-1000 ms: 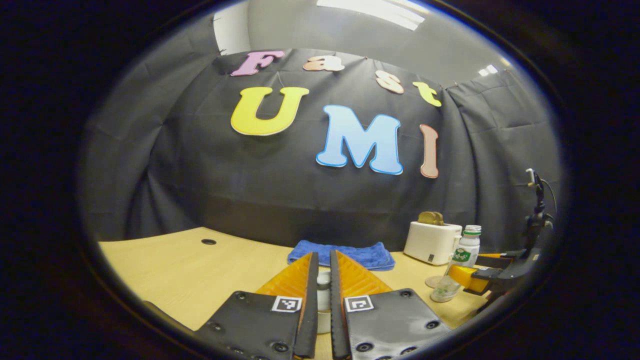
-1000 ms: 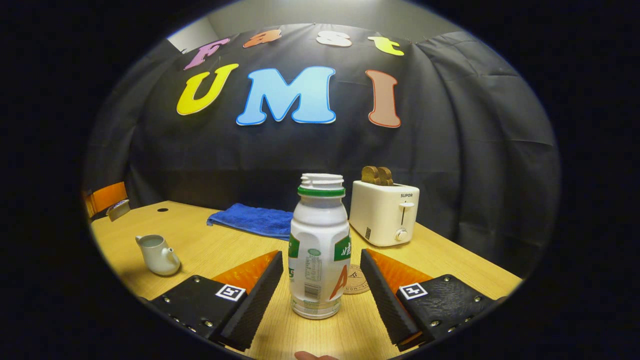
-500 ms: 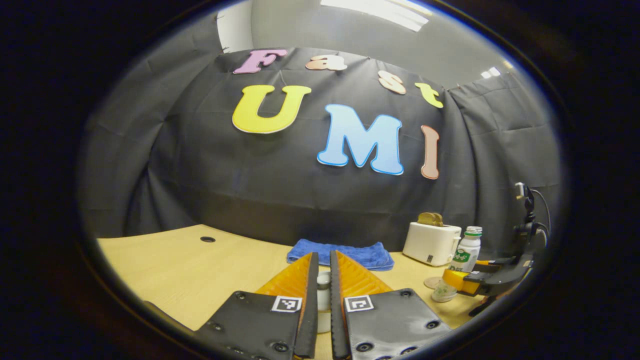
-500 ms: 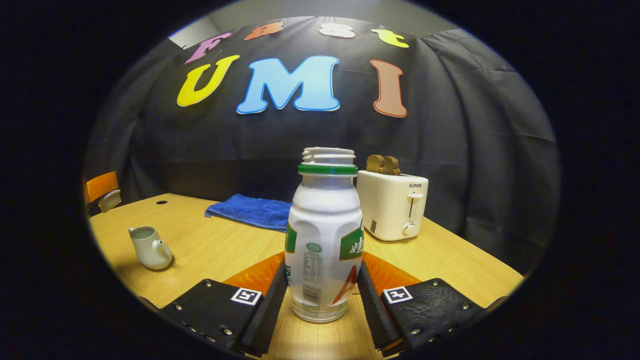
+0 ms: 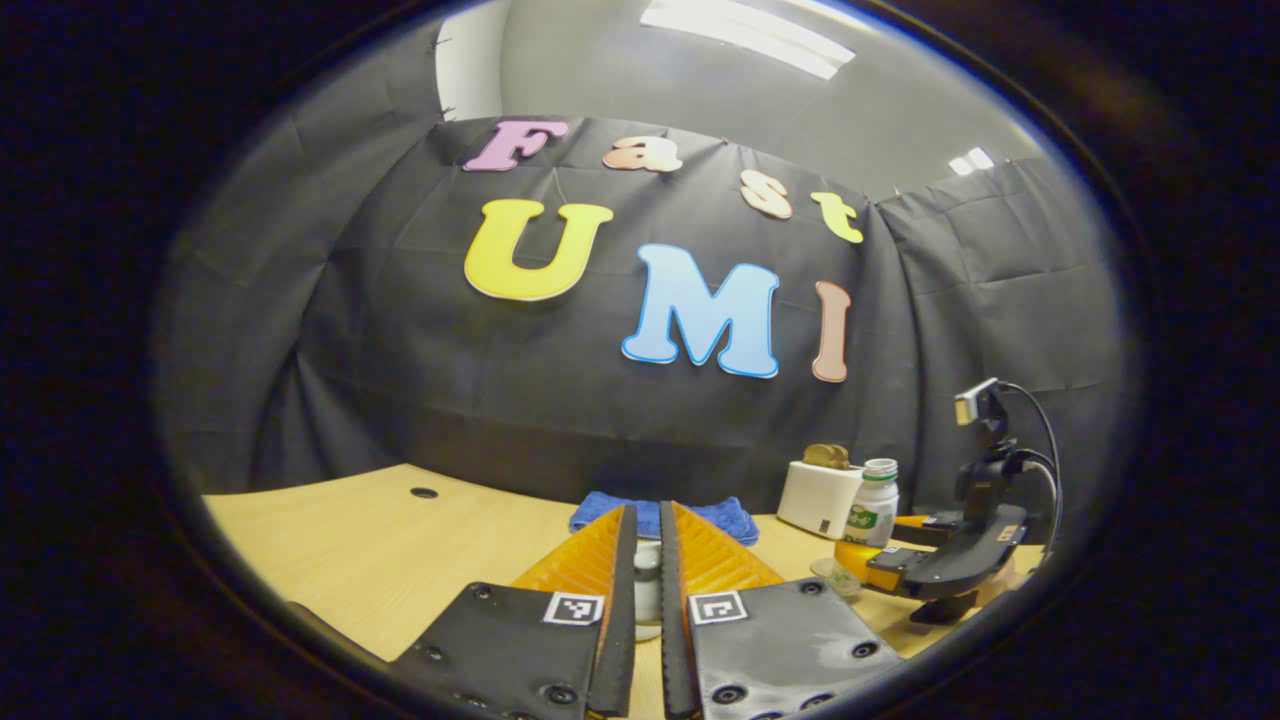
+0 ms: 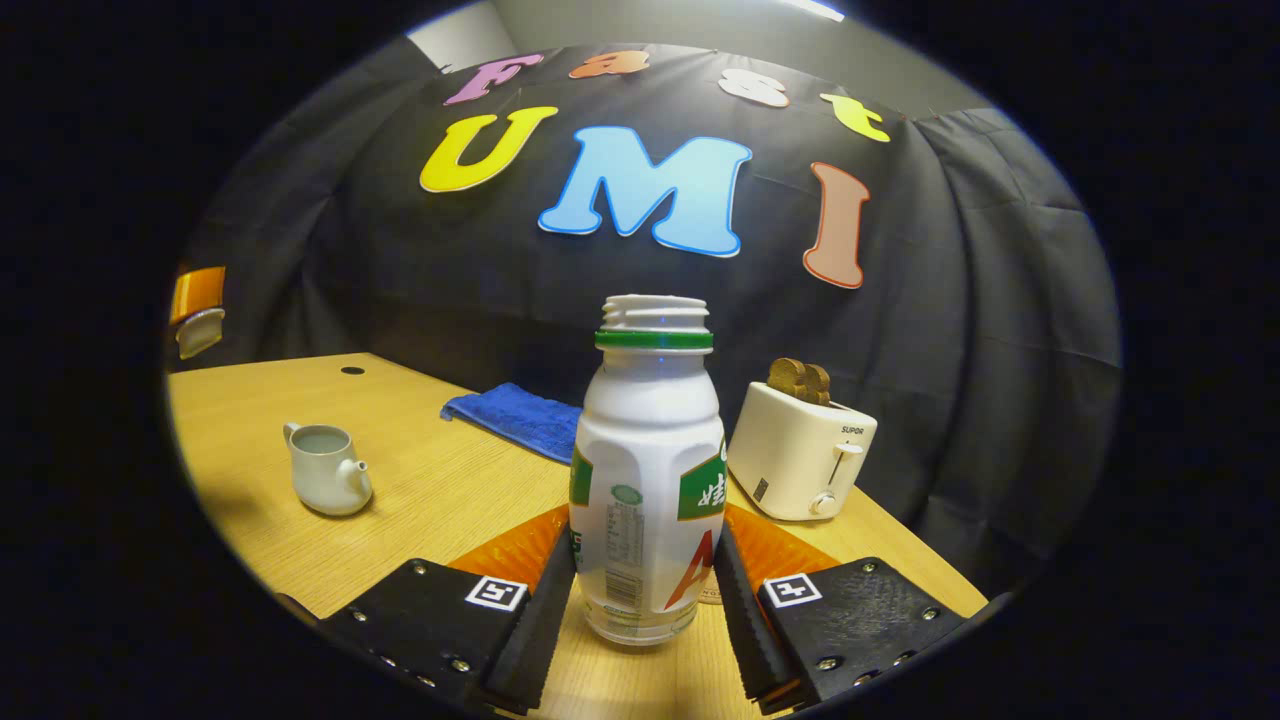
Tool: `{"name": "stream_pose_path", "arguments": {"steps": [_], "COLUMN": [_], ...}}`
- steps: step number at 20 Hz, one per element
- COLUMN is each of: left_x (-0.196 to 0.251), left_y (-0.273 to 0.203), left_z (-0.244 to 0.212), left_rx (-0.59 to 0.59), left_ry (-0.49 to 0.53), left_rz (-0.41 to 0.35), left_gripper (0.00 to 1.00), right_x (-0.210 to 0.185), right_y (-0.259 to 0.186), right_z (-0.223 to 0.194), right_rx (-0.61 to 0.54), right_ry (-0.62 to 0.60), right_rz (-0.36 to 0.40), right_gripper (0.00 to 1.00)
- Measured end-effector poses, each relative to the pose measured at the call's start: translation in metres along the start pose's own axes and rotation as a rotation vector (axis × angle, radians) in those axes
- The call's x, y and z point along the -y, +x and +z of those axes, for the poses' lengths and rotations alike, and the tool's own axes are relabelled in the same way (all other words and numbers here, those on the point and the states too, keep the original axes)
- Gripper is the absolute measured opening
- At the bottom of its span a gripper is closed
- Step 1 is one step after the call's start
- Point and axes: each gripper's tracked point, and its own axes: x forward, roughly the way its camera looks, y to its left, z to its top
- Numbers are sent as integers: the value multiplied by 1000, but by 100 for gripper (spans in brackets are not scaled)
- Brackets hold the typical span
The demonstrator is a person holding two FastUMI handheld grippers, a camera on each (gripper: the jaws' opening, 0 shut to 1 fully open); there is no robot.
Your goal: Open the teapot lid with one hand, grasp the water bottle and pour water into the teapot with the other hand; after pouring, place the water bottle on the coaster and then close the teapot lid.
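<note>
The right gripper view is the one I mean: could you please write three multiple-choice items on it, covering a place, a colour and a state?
1. Where does the blue towel lie?
A. On the table by the booth wall, behind the water bottle
B. On the toaster
C. Under the teapot

2. What colour is the ring below the water bottle's open neck?
A. Red
B. Green
C. Yellow

3. How is the teapot?
A. Lid on
B. Tipped over
C. Upright, lid off

Answers:
1 A: the towel lies flat on the table at its far edge, left of the toaster.
2 B: a green band circles the neck.
3 C: its open mouth shows, and the right hand-held gripper is shut on the bottle, not the pot.
</note>
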Motion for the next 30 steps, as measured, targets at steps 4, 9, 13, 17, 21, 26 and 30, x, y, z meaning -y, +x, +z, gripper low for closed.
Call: {"name": "stream_pose_path", "arguments": {"steps": [4,9,13,17,21,26,30], "left_x": [0,7,7,-10,-22,-18,-17], "left_y": [-43,-61,-74,-95,-110,-120,-124], "left_z": [7,-21,-42,-53,-63,-68,-64], "left_rx": [14,-54,-108,-135,-158,-166,-153], "left_ry": [60,27,9,12,31,51,64], "left_rz": [-2,-41,-55,-28,-2,-13,-11], "left_gripper": [22,22,22,22,22,22,22], "right_x": [-17,-50,-76,-93,-101,-110,-113], "right_y": [2,2,6,12,17,24,35], "right_z": [2,8,20,33,44,39,37], "right_rx": [-34,-31,-5,40,90,101,90], "right_ry": [-106,-234,-396,-616,-825,-998,-1093], "right_rz": [-1,39,53,44,-2,-34,-44], "right_gripper": [71,71,71,71,71,71,71]}}
